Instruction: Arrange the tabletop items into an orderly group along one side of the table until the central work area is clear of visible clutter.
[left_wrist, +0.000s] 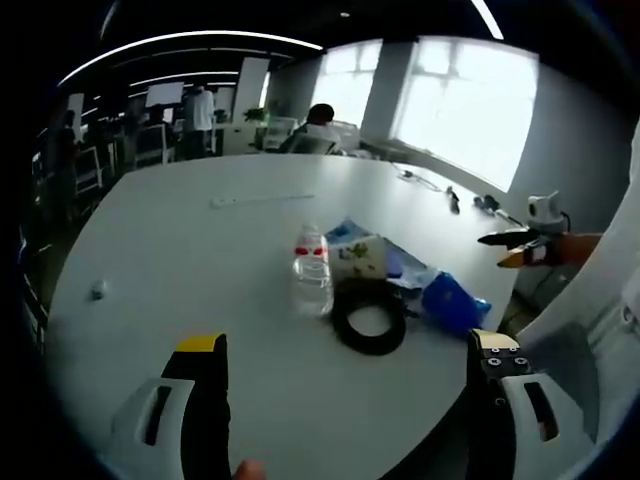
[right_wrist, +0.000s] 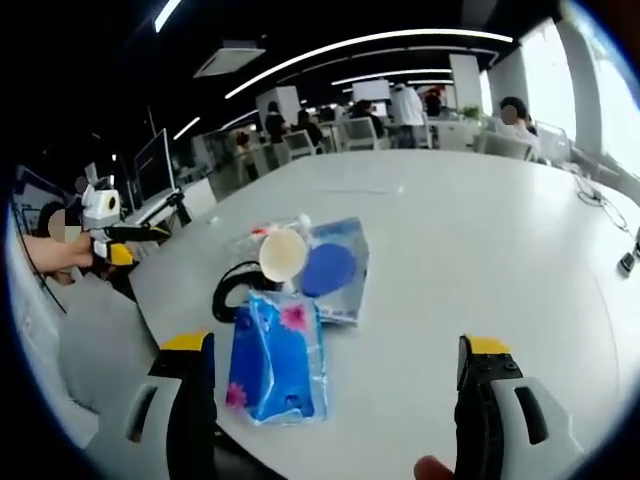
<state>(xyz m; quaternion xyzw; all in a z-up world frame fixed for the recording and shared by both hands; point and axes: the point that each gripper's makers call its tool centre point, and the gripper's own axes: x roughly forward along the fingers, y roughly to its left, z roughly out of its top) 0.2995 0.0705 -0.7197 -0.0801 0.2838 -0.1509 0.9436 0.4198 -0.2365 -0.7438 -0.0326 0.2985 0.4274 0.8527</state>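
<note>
Near the table's (left_wrist: 150, 240) edge, your left gripper (left_wrist: 345, 375) was spread before a water bottle (left_wrist: 312, 272); your right gripper (right_wrist: 335, 365), spread too, faced a blue pouch (right_wrist: 275, 355).

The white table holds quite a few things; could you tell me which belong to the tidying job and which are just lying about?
Job:
water bottle
black cable coil
blue tissue pack
paper cup
blue pouch

Lying about:
white strip
far-edge cables
small white object

White table (right_wrist: 470, 270); blue floral pouch (right_wrist: 277, 357); black cable coil (left_wrist: 369, 316).
</note>
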